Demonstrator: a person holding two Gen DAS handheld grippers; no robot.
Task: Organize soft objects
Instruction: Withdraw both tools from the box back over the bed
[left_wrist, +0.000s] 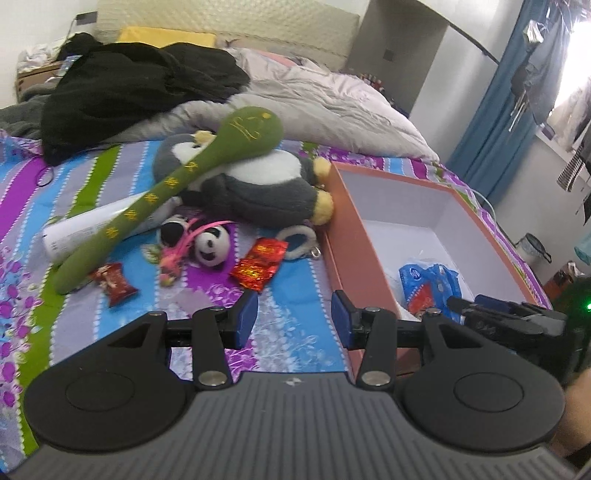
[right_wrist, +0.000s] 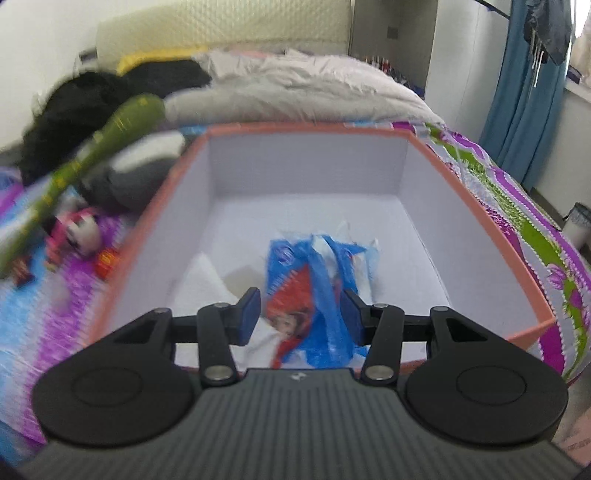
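My left gripper hangs open over the striped bedsheet, nothing between its blue pads. Ahead of it lie a red snack packet, a small panda plush, a grey penguin plush and a long green plush stick that leans across the penguin. A pink box stands to the right. My right gripper is open above the box's white inside. A blue plastic bag lies on the box floor beneath its fingers; the pads do not press on it.
A white tube, a second red packet and a fluffy keyring lie on the sheet. Black clothing and a grey duvet cover the far half of the bed. A blue curtain hangs at the right.
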